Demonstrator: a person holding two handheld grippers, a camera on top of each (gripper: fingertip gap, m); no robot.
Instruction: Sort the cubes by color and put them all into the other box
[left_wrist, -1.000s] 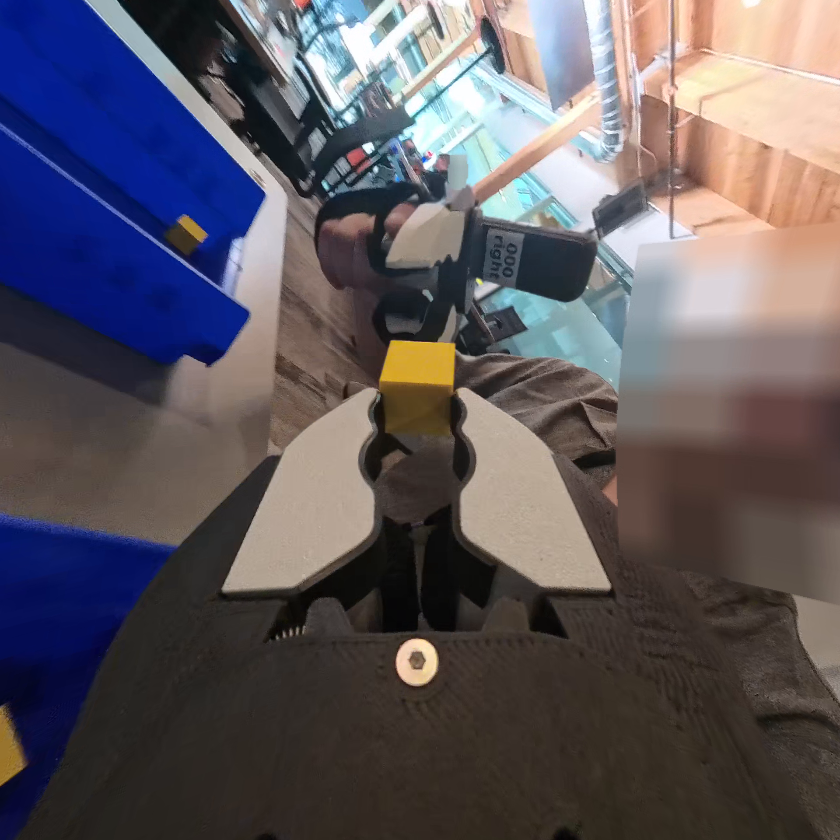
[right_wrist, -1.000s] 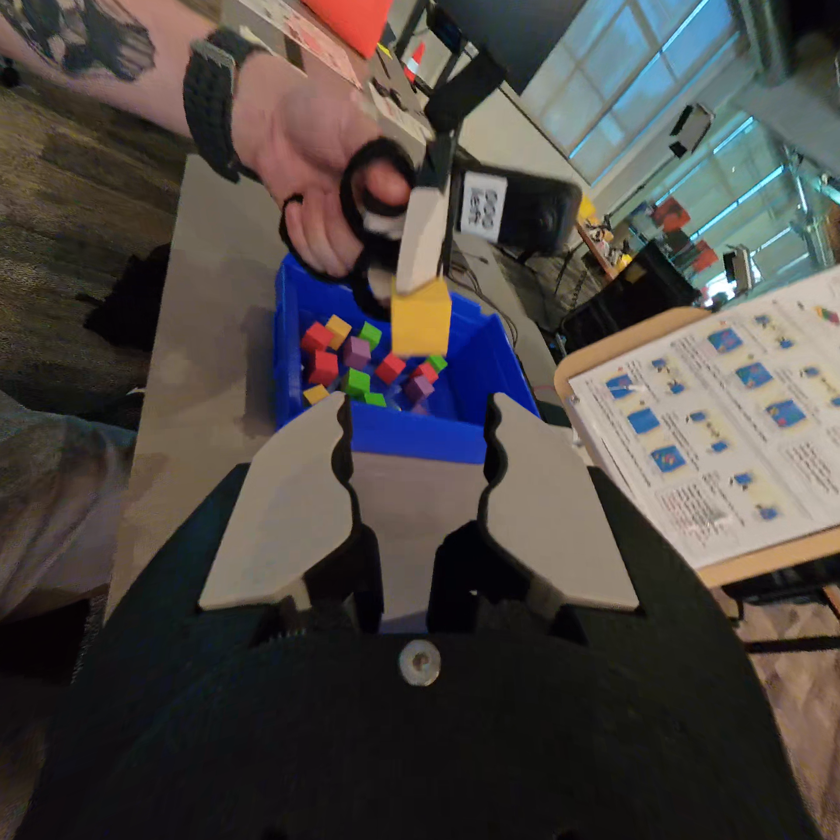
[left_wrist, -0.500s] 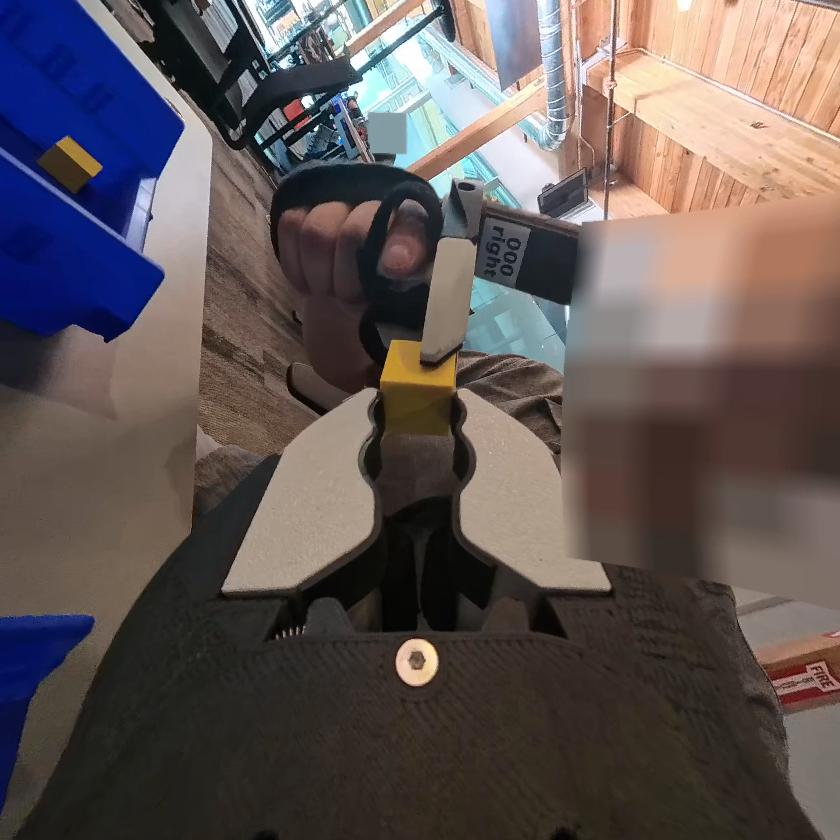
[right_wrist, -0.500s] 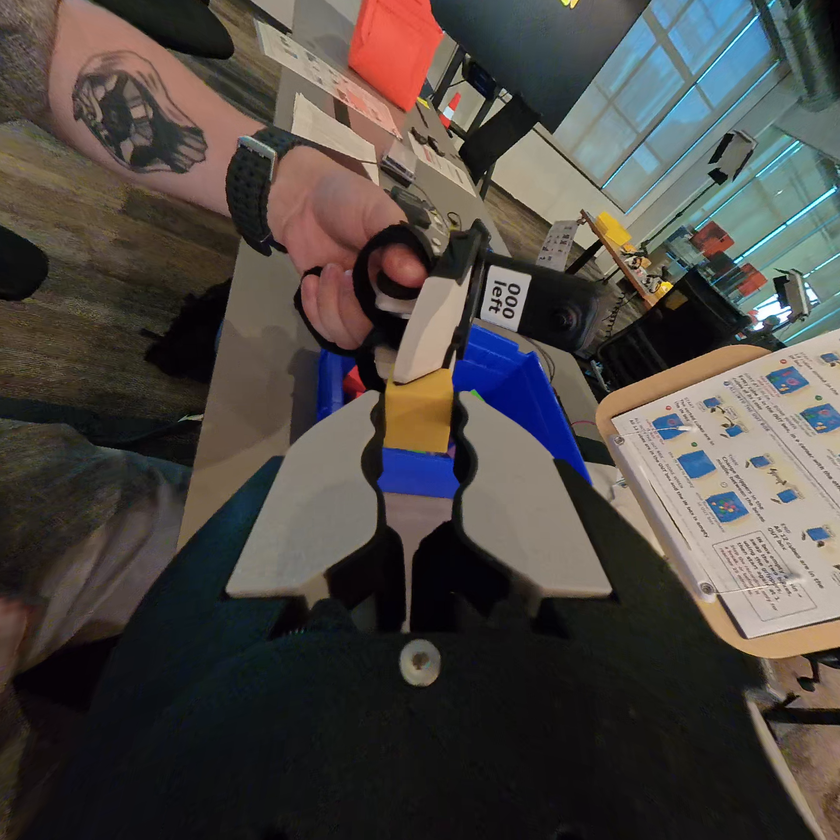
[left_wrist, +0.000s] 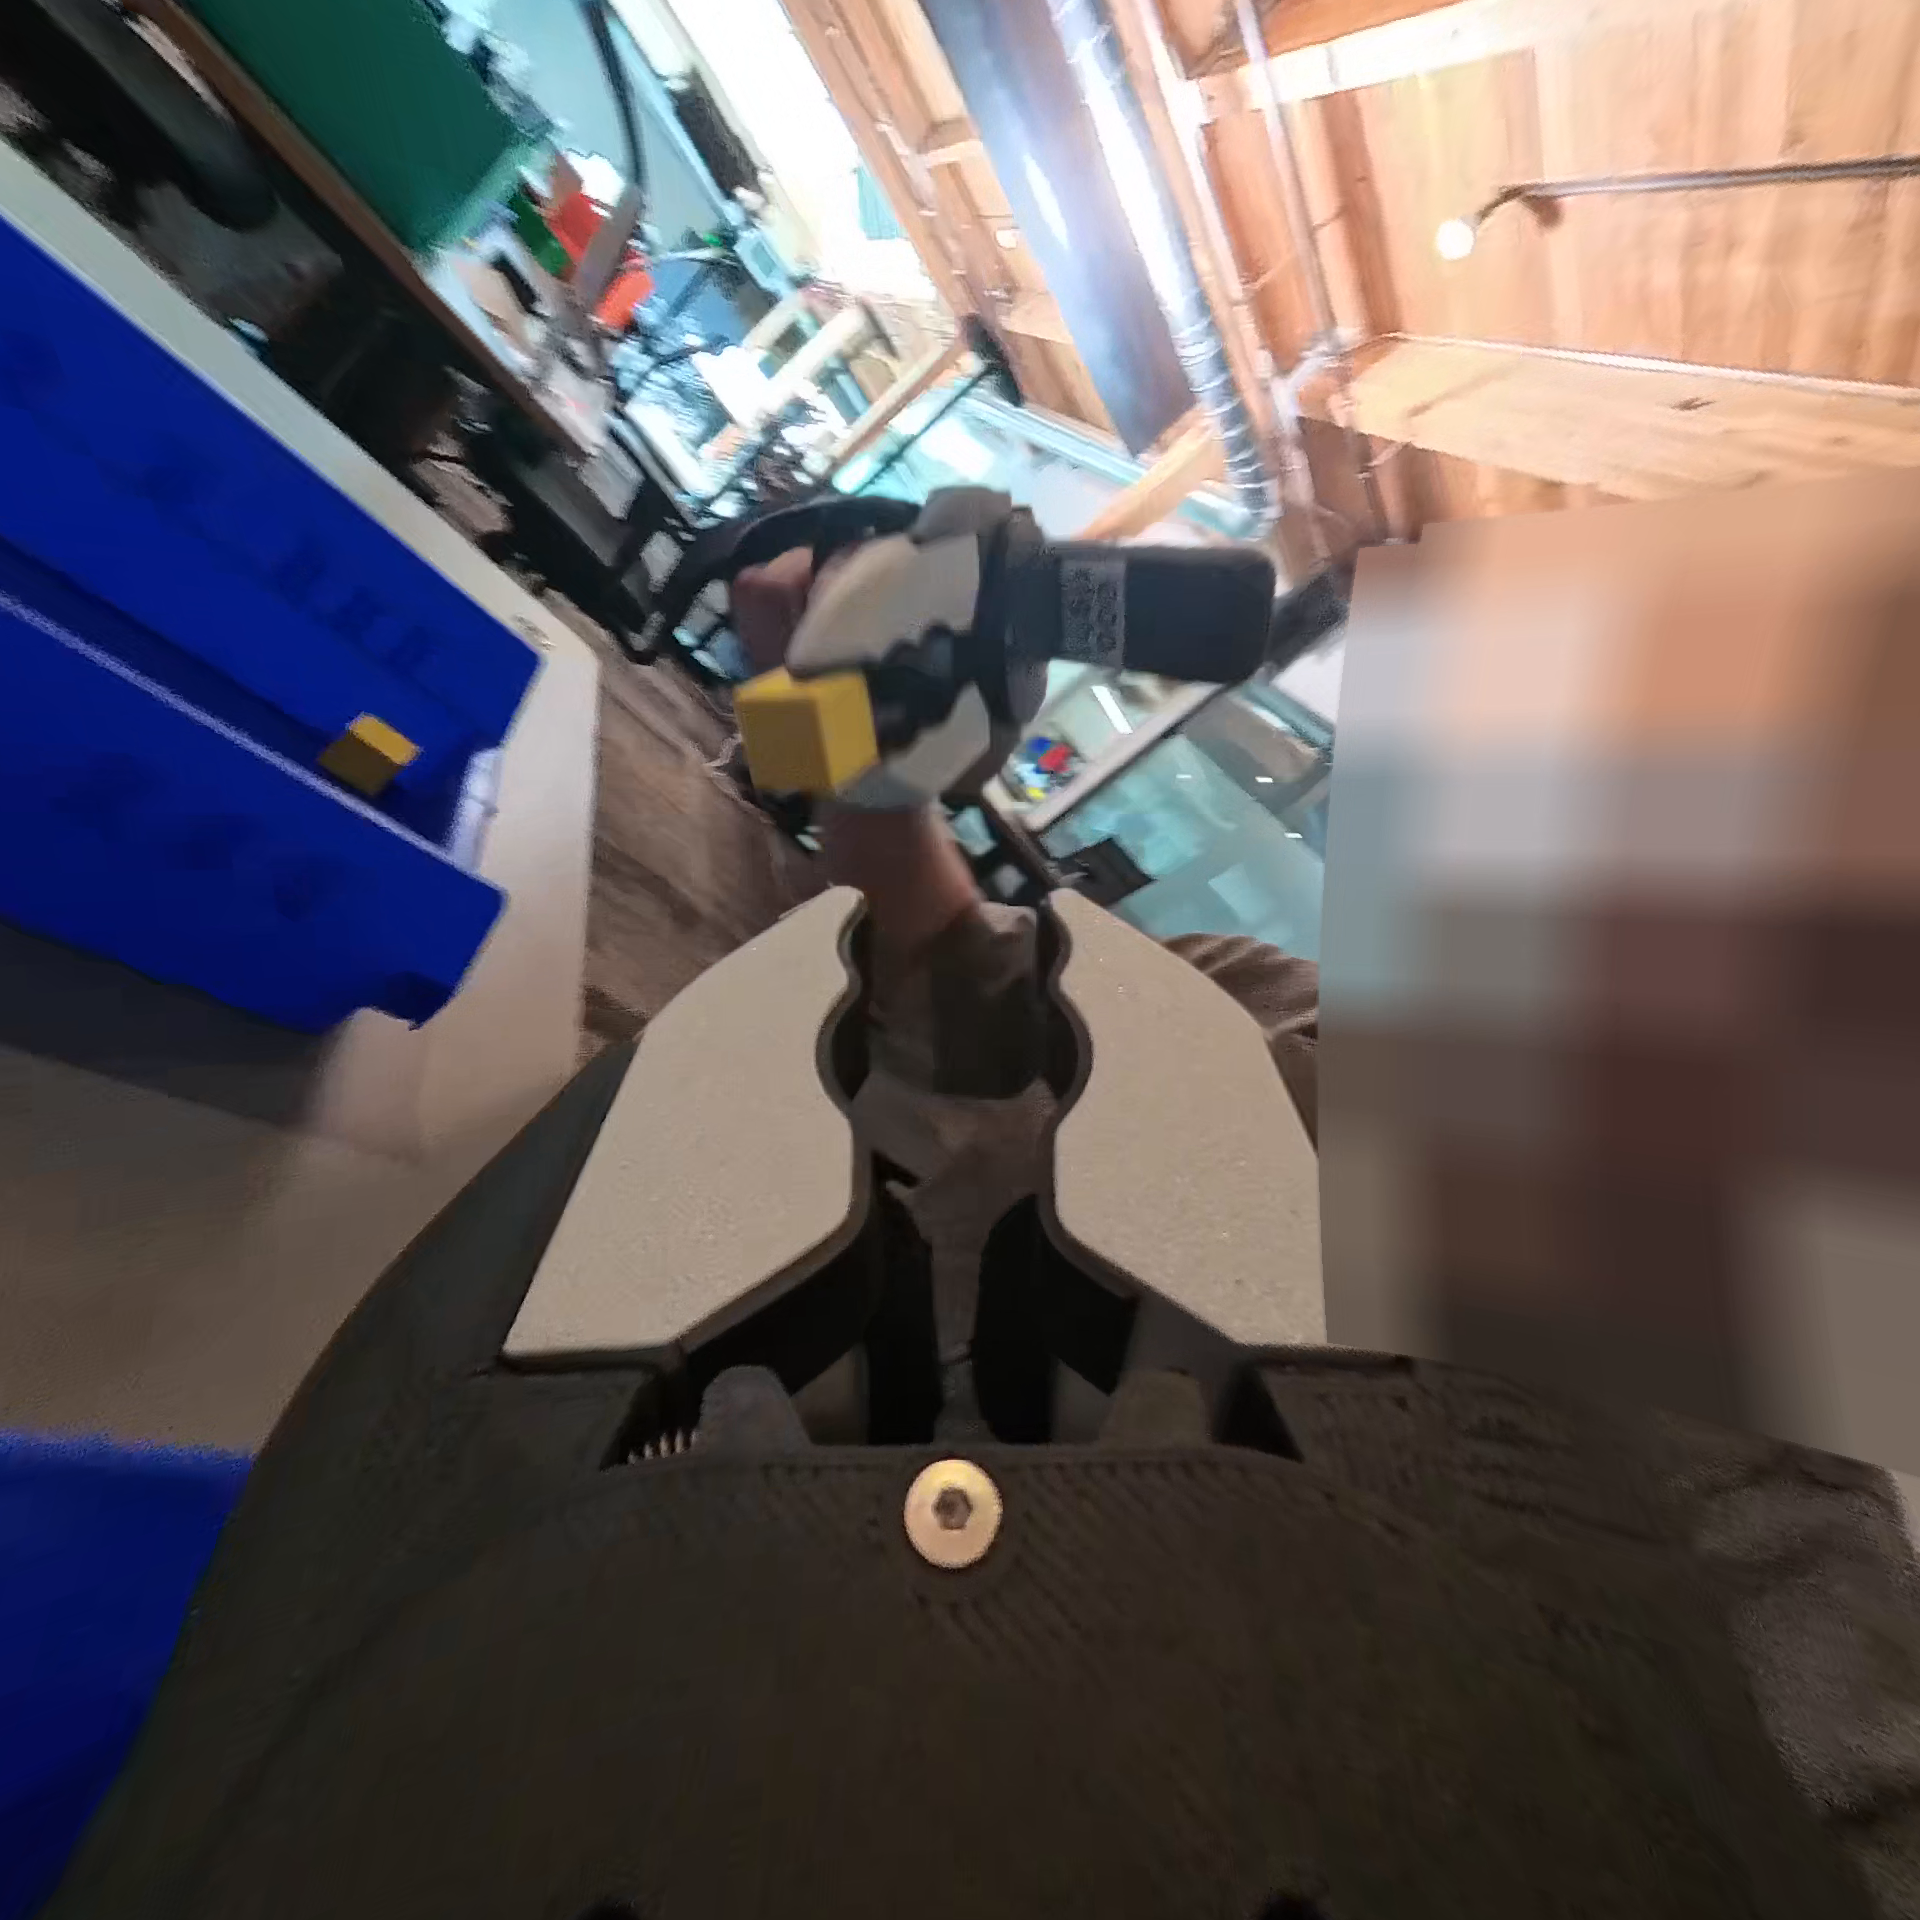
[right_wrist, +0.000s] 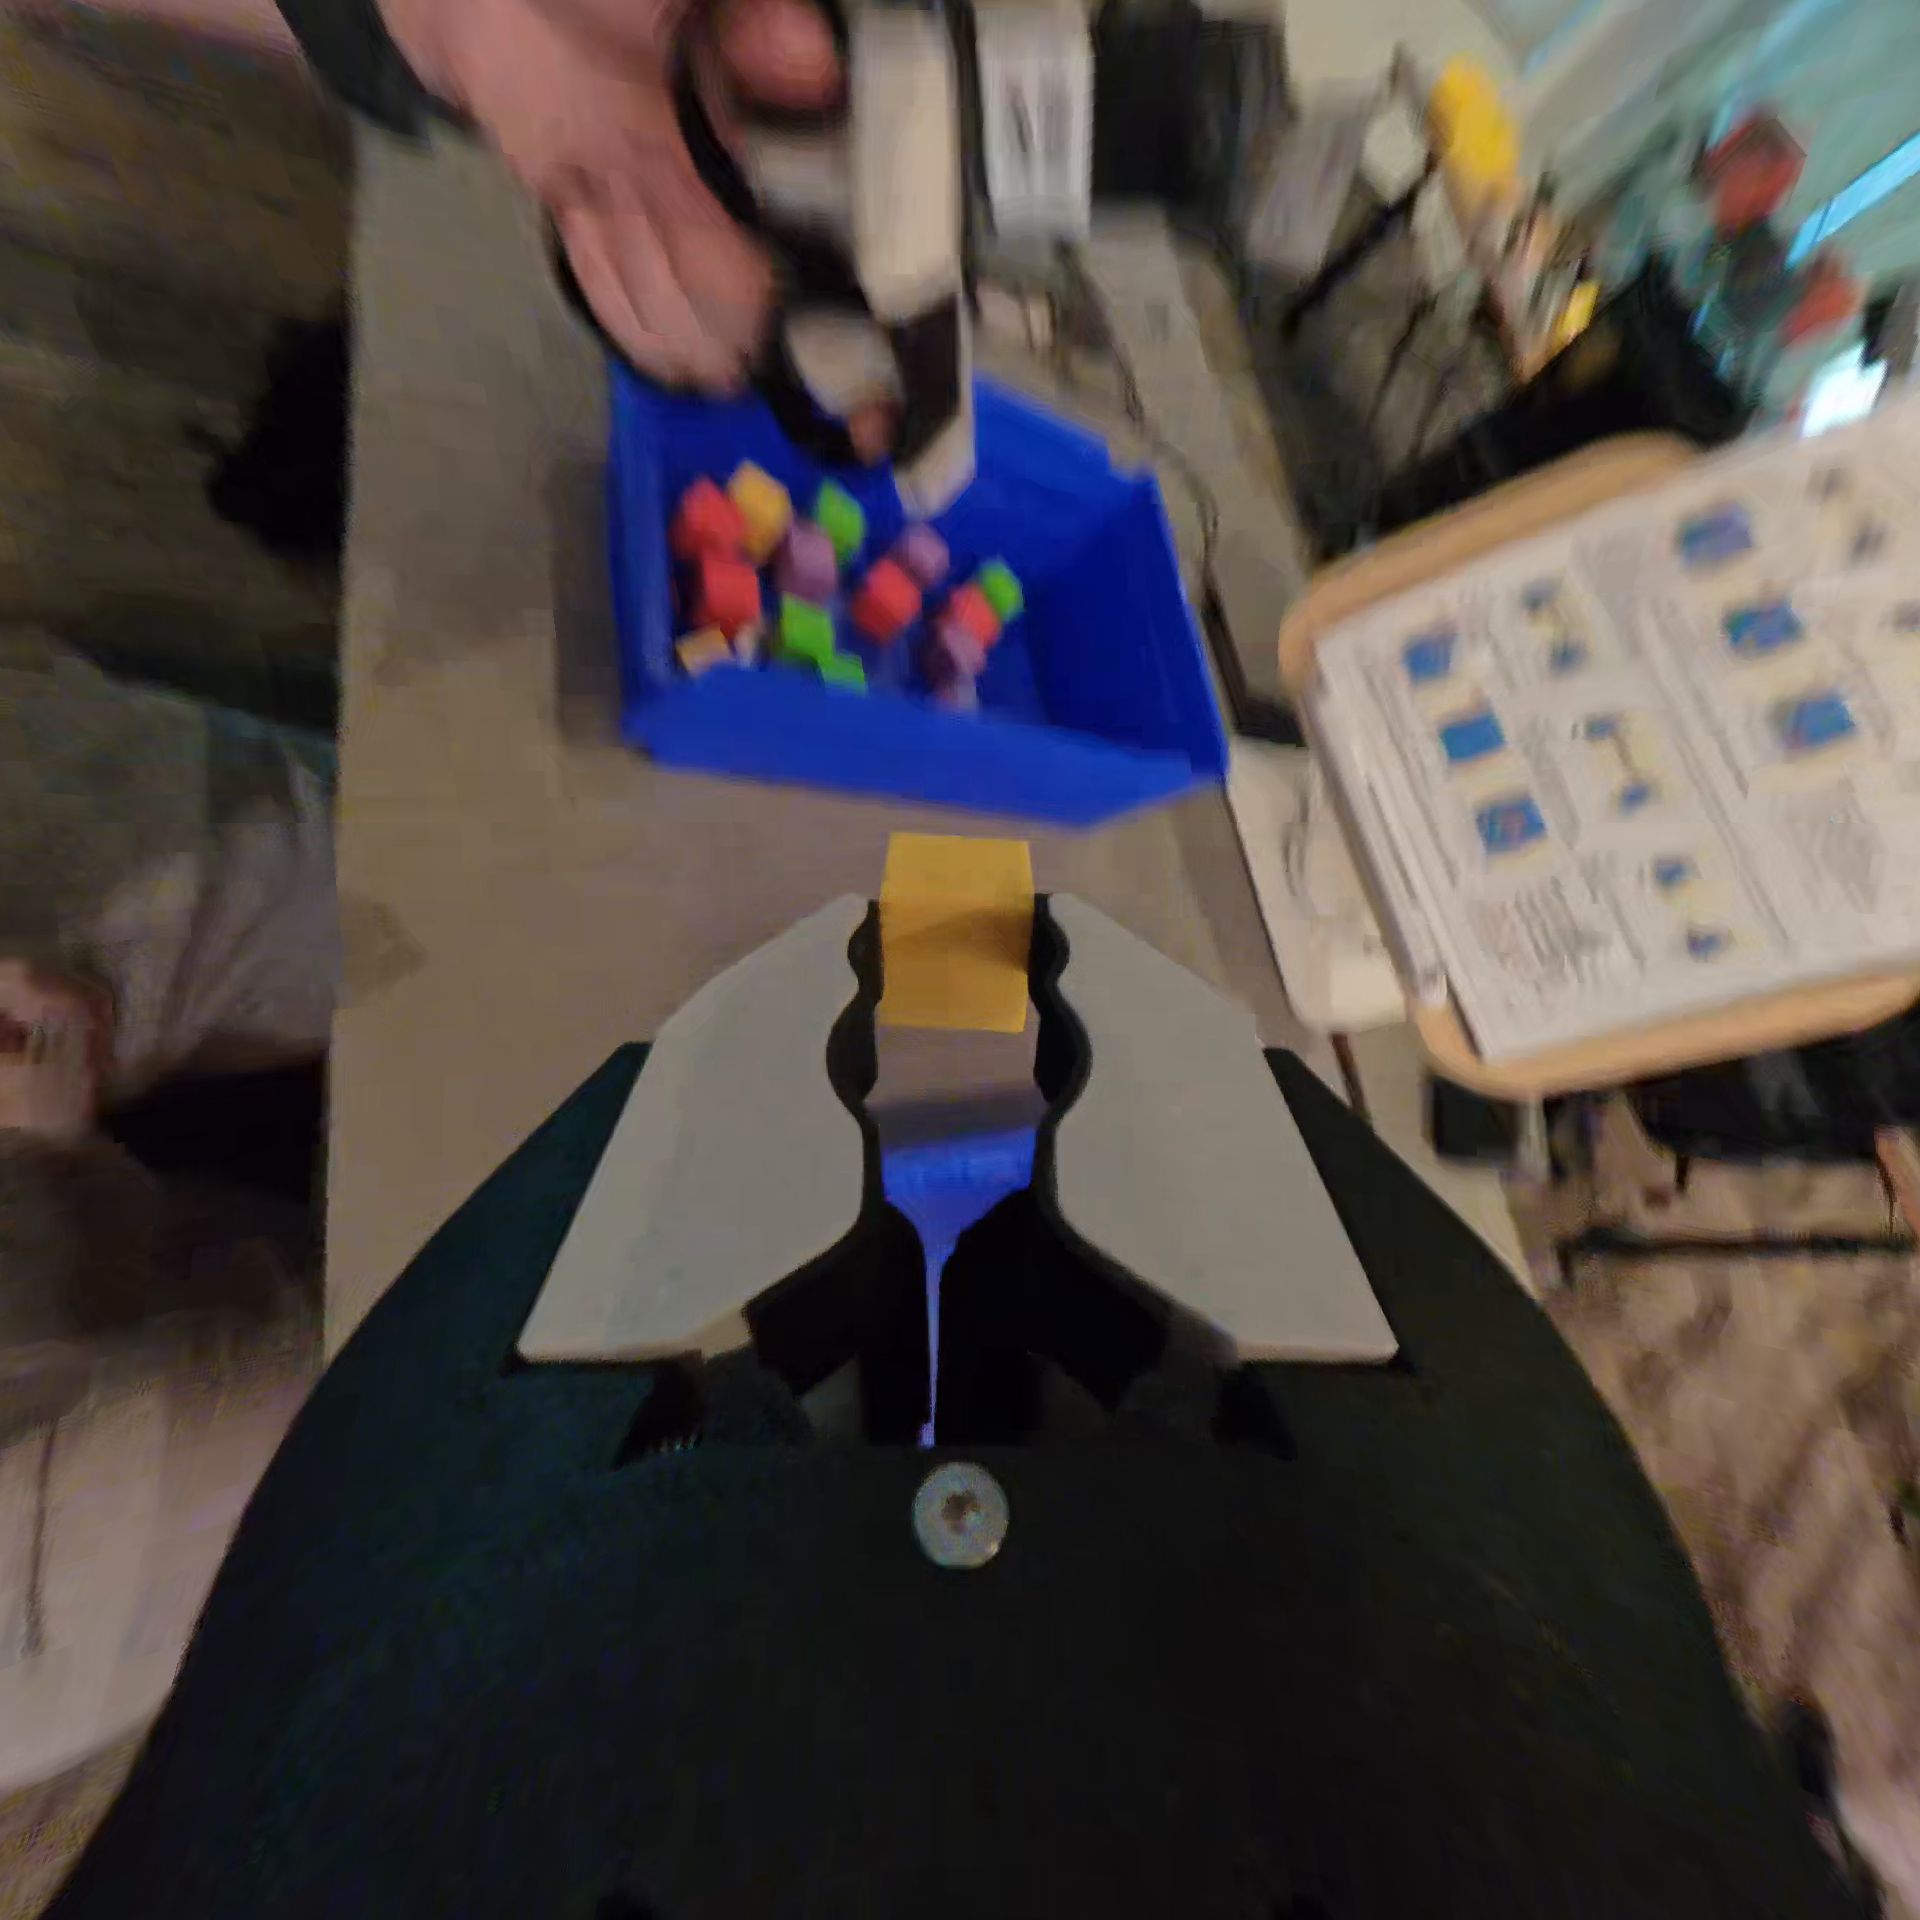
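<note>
In the right wrist view my right gripper (right_wrist: 958, 920) is shut on a yellow cube (right_wrist: 956, 945), with both pads pressed on its sides, above the grey table (right_wrist: 468, 831). The left wrist view shows the same cube (left_wrist: 805, 743) held by the right gripper's fingers (left_wrist: 883, 603), up and away from my left gripper (left_wrist: 954, 914). My left gripper is open with nothing between its pads; only a sleeve shows behind the gap. It also shows blurred at the top of the right wrist view (right_wrist: 904, 260), above a blue bin (right_wrist: 914, 753).
The blue bin holds several red, green, purple and yellow cubes (right_wrist: 810, 592). A clipboard with a printed sheet (right_wrist: 1610, 727) lies at the right. In the left wrist view, blue bins (left_wrist: 208, 644) stand at the left, one holding a yellow cube (left_wrist: 366, 750).
The yellow cube passed from my left gripper to my right: the right pads closed on it, the left let go, and the two grippers drew apart.
</note>
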